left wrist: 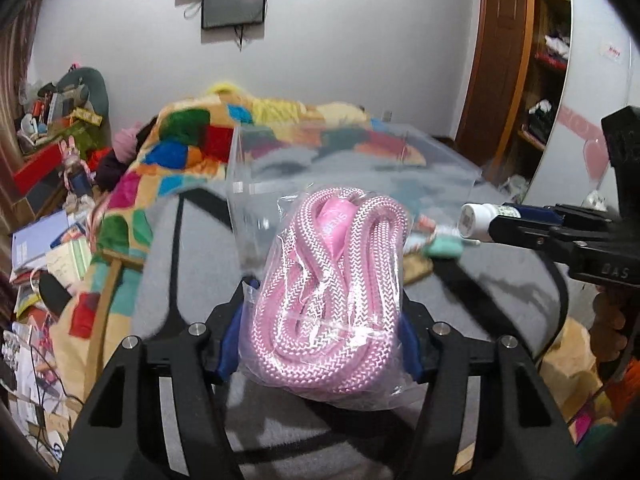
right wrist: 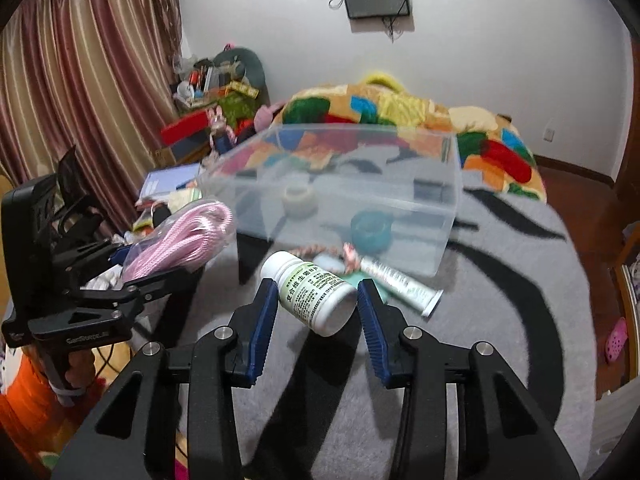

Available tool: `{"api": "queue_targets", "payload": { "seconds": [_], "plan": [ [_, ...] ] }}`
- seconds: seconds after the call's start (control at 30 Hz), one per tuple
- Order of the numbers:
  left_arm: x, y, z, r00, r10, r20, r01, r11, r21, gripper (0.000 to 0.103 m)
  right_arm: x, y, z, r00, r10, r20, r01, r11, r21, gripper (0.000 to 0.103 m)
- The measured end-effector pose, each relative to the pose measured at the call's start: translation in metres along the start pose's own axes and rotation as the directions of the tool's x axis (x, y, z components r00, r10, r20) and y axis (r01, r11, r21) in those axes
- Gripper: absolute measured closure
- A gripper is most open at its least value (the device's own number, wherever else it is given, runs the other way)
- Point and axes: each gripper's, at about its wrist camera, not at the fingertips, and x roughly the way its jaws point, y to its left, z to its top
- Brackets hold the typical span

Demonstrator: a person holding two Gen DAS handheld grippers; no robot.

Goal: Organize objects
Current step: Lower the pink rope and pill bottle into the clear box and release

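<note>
Clear bin's (right wrist: 344, 184) tape rolls (right wrist: 298, 199), plain only from right wrist.

A bed covered by a grey blanket (right wrist: 500, 320) with black curved stripes carries a clear plastic bin (right wrist: 448, 216) in the middle, a silver tube (right wrist: 400, 282) lying just near of it, and a colourful patchwork quilt (right wrist: 400, 112) heaped at the far end.

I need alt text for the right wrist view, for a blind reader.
The right gripper holds a white pill bottle above a grey and black rug. Ahead stands a clear plastic box; at left, the left gripper holds bagged pink rope.
</note>
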Motion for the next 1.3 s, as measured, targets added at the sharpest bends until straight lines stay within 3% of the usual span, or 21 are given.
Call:
{"api": "queue_targets", "payload": {
  "seconds": [0.23,0.47,0.73,1.0,1.3],
  "plan": [
    [-0.004,0.003,0.044,0.997,0.026,0.072,-0.026,1.0,0.001,0.041,-0.016,-0.009,0.035,0.993,-0.05,0.103,0.047,0.998,0.037,0.065],
    [0.019,0.012,0.081,0.997,0.053,0.06,-0.052,0.998,-0.021,0.041,-0.004,-0.013,0.067,0.989,-0.075,0.128,0.069,0.996,0.051,0.065],
    [0.071,0.028,0.096,0.998,0.054,-0.045,-0.057,0.996,-0.073,0.041,0.051,-0.01,0.087,0.996,-0.081,0.043,0.08,0.996,0.025,0.065],
    [0.108,0.026,0.097,0.99,0.07,-0.123,-0.075,0.996,-0.039,0.041,0.093,-0.015,0.089,0.995,-0.078,-0.067,0.079,0.997,0.008,0.065],
    [0.094,0.02,0.101,0.993,0.053,-0.101,-0.056,0.998,-0.028,0.042,0.108,-0.004,0.087,0.991,-0.051,-0.121,0.047,0.998,-0.032,0.064]
  ]
}}
